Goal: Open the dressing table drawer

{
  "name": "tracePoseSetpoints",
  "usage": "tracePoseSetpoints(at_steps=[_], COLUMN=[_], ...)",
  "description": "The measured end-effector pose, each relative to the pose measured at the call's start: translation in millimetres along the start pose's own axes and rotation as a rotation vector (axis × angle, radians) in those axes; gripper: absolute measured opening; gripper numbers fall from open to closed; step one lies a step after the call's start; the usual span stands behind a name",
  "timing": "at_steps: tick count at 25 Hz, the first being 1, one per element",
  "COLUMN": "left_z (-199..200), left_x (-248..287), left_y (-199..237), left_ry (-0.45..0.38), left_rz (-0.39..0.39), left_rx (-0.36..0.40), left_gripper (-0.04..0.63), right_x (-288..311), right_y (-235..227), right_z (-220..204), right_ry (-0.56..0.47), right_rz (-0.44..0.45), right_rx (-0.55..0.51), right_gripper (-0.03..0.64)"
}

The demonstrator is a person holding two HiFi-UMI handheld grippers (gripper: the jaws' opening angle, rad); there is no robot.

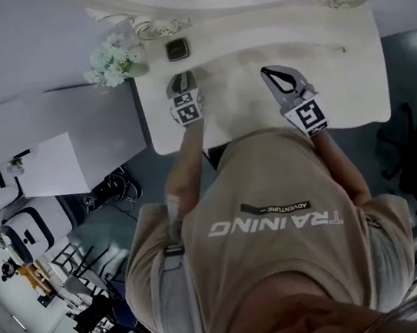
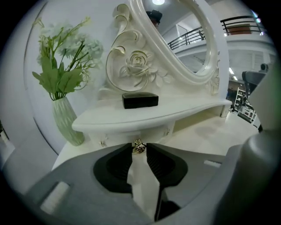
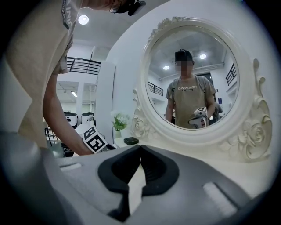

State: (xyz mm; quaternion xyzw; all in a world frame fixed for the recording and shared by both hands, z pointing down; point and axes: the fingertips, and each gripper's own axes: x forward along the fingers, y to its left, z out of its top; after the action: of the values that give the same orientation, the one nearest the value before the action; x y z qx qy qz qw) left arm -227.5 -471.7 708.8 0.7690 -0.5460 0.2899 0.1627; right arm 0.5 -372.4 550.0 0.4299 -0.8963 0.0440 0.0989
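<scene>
White dressing table [image 1: 352, 90] below, where the left gripper [image 1: 182, 80] pinched the gold drawer knob [image 2: 139, 147] — seemingly to pull. The right gripper [image 3: 140, 149] hovered pressed together, empty.

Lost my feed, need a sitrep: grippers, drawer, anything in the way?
Left gripper shut on drawer knob. Right gripper shut, empty. Drawer looks closed, not yet pulled. Black box sits on the shelf above, off the pull path.

White dressing table [image 1: 352, 90]: vase [image 2: 68, 123], black box [image 2: 140, 100]
</scene>
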Motion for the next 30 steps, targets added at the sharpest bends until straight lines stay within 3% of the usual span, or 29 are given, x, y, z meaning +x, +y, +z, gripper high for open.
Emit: tracePoseSetpoints(at_steps=[6,17,30], left_z=[-1,-20,-36], left_x=[5,-25,-43], left_y=[2,-9,-15], left_ry=[0.009,0.042,0.028], left_rz=[0.010,0.019,0.031], left_rx=[0.031,0.012,0.008], left_gripper=[0.095,0.095,0.095], right_x=[10,16,9], right_y=[-9,10,26], right_z=[0,-1,5], right_ry=[-0.005,-0.024,-0.018], right_rz=[-0.008,0.033,0.080], right_rx=[0.018,0.045,0.003], right_gripper=[0.003,0.003,0.003])
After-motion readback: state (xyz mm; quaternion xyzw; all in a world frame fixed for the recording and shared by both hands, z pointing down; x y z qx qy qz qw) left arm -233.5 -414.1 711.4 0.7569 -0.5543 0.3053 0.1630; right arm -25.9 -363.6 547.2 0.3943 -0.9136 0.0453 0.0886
